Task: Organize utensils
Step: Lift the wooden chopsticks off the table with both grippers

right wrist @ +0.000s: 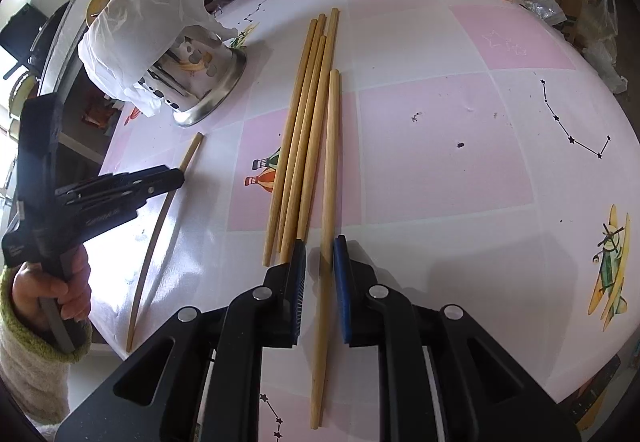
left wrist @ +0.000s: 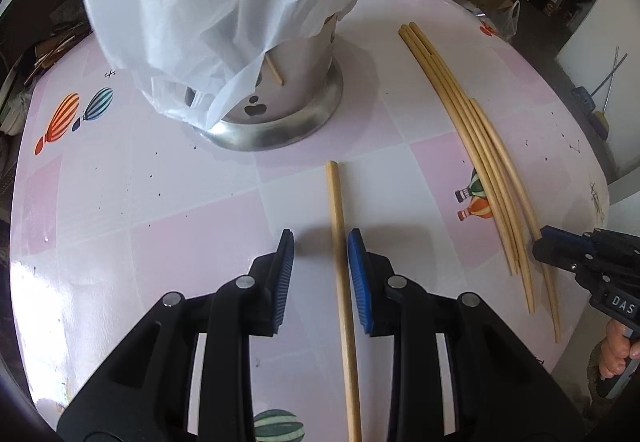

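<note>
Here the left gripper [left wrist: 320,246] stands spread around a single chopstick [left wrist: 340,262] lying flat on the worktop [left wrist: 180,202], its long axis running straight ahead between the pads toward the bag-draped steel holder [left wrist: 288,82]. The right gripper [right wrist: 320,254], slightly parted, likewise straddles its own chopstick [right wrist: 330,170] without pinching, four more chopsticks [right wrist: 298,130] just to its left. On the right gripper's body "DAS" is readable.

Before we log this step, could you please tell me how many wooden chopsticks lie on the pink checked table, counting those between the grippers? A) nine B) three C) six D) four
C: the right wrist view shows a bundle of four wooden chopsticks, one chopstick between the right gripper's fingers, and one by the left gripper.
</note>
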Demonstrator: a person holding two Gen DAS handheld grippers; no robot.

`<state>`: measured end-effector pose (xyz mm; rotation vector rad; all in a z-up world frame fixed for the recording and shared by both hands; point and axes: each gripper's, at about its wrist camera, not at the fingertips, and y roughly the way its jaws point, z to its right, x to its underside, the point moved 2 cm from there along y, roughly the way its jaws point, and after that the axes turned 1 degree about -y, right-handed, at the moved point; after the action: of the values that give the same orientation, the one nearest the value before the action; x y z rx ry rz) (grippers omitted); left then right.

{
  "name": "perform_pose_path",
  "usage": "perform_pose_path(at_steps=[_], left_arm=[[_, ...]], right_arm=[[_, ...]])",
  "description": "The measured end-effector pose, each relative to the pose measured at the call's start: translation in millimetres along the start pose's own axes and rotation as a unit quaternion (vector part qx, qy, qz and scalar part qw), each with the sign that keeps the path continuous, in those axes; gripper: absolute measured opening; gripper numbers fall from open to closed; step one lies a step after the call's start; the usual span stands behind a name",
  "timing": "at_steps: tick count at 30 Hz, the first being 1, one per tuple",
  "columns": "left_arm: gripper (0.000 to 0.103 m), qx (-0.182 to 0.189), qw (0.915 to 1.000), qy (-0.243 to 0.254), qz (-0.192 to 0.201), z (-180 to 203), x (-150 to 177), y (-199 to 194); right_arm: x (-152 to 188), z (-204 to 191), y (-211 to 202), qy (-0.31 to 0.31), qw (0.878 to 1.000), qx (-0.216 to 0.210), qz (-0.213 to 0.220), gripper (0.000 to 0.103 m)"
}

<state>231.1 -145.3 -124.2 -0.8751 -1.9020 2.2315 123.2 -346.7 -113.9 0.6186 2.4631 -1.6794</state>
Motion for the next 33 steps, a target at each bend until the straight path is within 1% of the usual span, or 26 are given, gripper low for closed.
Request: perform_pose_path(at_steps=[3,5,7,8,9,11,15,17,19,21,26,33], left_arm=[[0.026,-0.006,0.9999,0.011,0.002,6,-7,3],[0.021,-0.018,0.9997,0.014,0.003,9,-10,5],[0.013,-0.031,0.9994,0.016,0.006,11,-12,6],[0.011,-0.034,0.9993,0.015,0.009,9,-11,5],[0.007,-0.036,0.9992,0.016,0.012,10,-10,5],[0.006,-0.038,0.9991,0.011,0.019,9,-9,4],[0.005,-0.017,0.9993,-0.010,0.033,4,-5,0],[0.005,-0.013,0.9989,-0.017,0.041,1,-2,-7],[0.005,-0.003,0.9980,-0.026,0.057,-3,-1,-19],[0.005,0.007,0.9963,-0.036,0.078,-7,1,-35],[0.005,0.028,0.9886,-0.060,0.135,-19,7,-79],[0.005,0.048,0.9754,-0.078,0.200,-31,21,-130]], right_arm=[[2,2,-3,-0.001,1.000,0.001,0.002,0.015],[2,2,-3,0.001,1.000,-0.001,0.002,0.015],[2,3,-3,0.002,1.000,-0.001,0.004,0.015],[2,3,-3,0.003,1.000,-0.002,0.004,0.015],[2,3,-3,0.003,1.000,-0.003,0.005,0.015],[3,3,-3,0.004,1.000,-0.003,0.006,0.015],[3,3,-3,0.002,1.000,-0.003,0.008,0.015],[2,4,-6,0.002,1.000,-0.007,0.010,0.015],[-1,3,-11,-0.001,1.000,-0.016,0.016,0.015],[-7,1,-18,-0.011,0.999,-0.011,0.028,0.015],[-26,-1,-21,-0.031,0.999,-0.005,0.044,0.015],[-53,-6,-2,-0.064,0.997,0.010,0.031,0.015]])
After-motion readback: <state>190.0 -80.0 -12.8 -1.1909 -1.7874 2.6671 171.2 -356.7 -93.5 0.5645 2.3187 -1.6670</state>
